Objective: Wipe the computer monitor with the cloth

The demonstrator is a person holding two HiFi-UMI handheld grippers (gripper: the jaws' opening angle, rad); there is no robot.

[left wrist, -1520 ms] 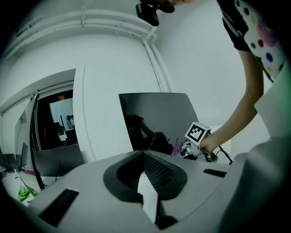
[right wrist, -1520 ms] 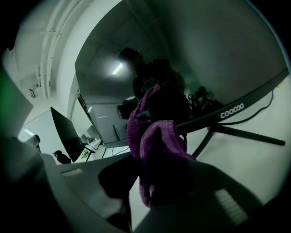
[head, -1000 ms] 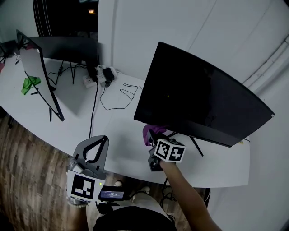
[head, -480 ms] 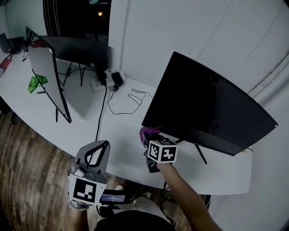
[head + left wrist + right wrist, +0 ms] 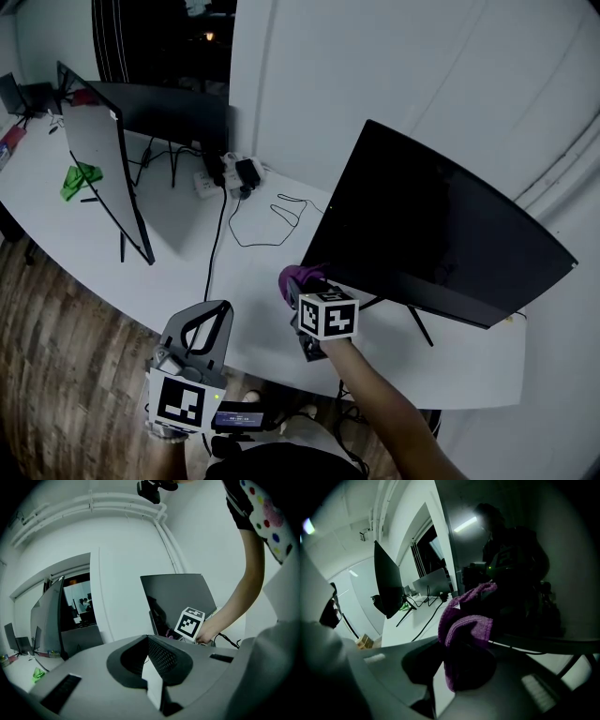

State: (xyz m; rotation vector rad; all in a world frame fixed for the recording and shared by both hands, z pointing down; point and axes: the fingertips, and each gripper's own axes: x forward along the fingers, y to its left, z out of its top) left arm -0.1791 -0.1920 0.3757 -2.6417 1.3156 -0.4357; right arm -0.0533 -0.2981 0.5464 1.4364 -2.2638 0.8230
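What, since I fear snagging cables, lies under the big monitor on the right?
Under the monitor, thin black stand legs rest on the white table. The purple cloth, clamped in the right tool, sits by its lower left edge. The panel hides the stand's middle.

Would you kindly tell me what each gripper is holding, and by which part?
The right gripper is shut on the purple cloth, pinching a bunched fold; the left gripper holds nothing.

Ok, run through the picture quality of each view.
Head view: dim, bluish, desk edge bowed by the wide lens, monitor black without glare. Left gripper view: brightest, fisheye, dark corners. Right gripper view: darkest; cloth looms close, a light strip mirrored in the monitor.
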